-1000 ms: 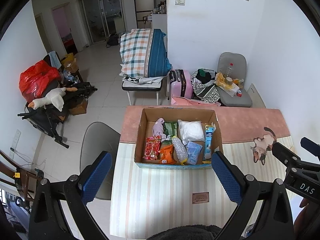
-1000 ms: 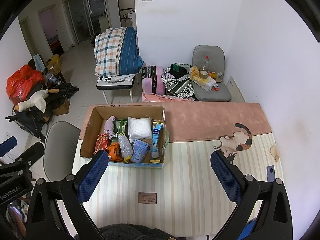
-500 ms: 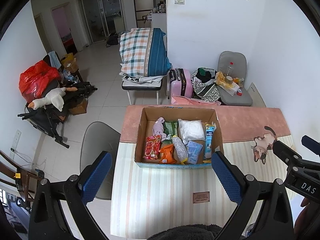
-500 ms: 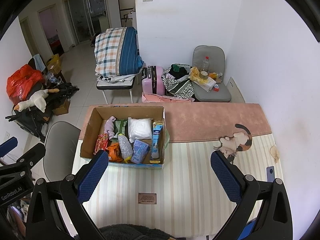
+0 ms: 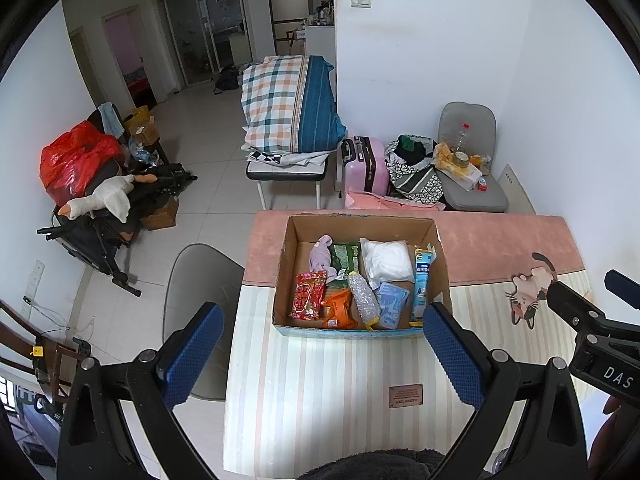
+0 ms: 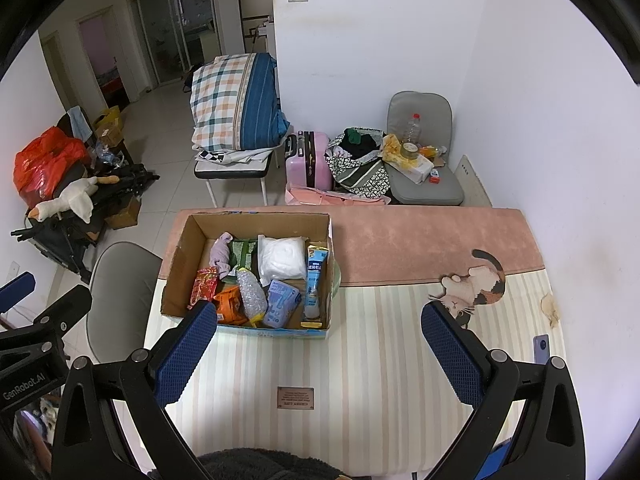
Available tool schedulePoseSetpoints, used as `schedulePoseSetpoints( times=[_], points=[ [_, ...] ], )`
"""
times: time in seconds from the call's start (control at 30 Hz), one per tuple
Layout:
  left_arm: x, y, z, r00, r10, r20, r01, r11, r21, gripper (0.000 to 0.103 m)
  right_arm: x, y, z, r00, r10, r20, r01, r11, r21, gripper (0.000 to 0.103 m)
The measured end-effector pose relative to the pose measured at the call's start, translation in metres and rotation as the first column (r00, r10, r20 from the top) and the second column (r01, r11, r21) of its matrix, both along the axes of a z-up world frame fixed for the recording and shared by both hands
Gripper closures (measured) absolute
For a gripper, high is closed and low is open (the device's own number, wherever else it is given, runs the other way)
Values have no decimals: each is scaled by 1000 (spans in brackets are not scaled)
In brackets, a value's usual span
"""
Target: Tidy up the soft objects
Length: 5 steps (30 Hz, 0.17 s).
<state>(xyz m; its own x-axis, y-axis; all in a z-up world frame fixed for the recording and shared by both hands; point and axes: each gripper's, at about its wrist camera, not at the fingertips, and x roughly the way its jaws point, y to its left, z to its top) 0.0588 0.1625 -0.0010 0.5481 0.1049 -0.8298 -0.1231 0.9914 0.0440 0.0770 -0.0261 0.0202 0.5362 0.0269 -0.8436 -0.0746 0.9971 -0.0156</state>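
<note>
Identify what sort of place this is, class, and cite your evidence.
Probably a lived-in home: folded checked bedding on a bench, a pink suitcase, a plush goose among piled belongings.

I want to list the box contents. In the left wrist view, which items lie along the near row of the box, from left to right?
Red snack packet → orange packet → clear crinkled bag → light blue packet → tall blue-and-white carton, all inside the cardboard box.

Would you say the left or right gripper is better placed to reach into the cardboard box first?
Probably the left gripper: the cardboard box sits centred between its open fingers, whereas it lies off to the left of the right gripper, which is also open.
</note>
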Motion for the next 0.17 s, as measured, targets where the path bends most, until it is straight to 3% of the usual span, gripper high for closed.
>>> schedulePoseSetpoints(
  times=[0.17],
  points=[
    [0,2,3,1000,1,12,-1,1000,-1,1,0,1,0,1000,-4,0,4,1000,1,0]
  ],
)
